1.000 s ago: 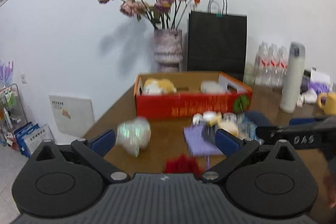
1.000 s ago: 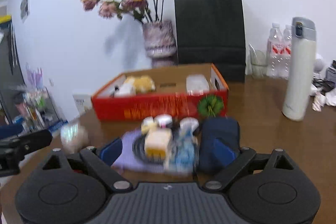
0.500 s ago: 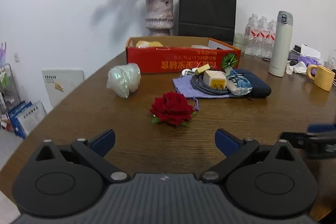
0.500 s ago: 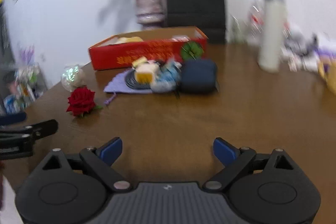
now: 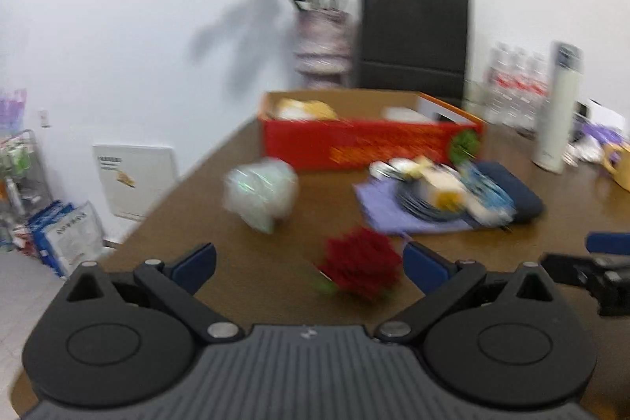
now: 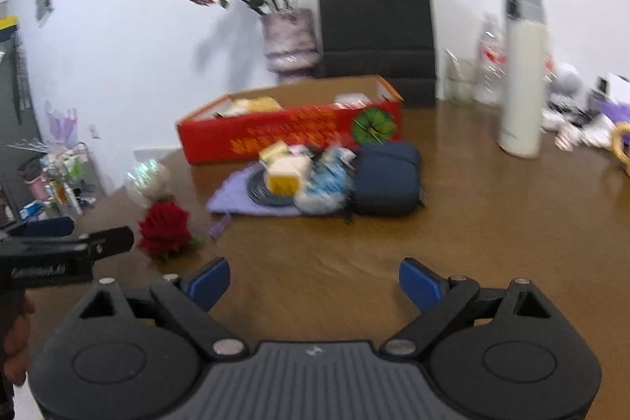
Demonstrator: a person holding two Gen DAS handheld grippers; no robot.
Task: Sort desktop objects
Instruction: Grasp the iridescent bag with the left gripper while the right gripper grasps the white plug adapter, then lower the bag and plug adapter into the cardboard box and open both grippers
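Currently poised with both gripper jaws spread wide and empty: left gripper [image 5: 309,262] nearest red rose [image 5: 360,266], right gripper [image 6: 314,282] facing clutter pile [image 6: 311,176] before red box [image 6: 289,134], presumably for sorting.

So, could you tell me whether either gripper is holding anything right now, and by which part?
Nothing is held. The left gripper and right gripper are both open, their fingers apart over the table; the red rose lies ungrasped.

Rose [image 5: 360,268] apparently left of pouch [image 6: 386,178], before box [image 5: 366,142]

Both wrist views low, facing red box [image 5: 354,144].
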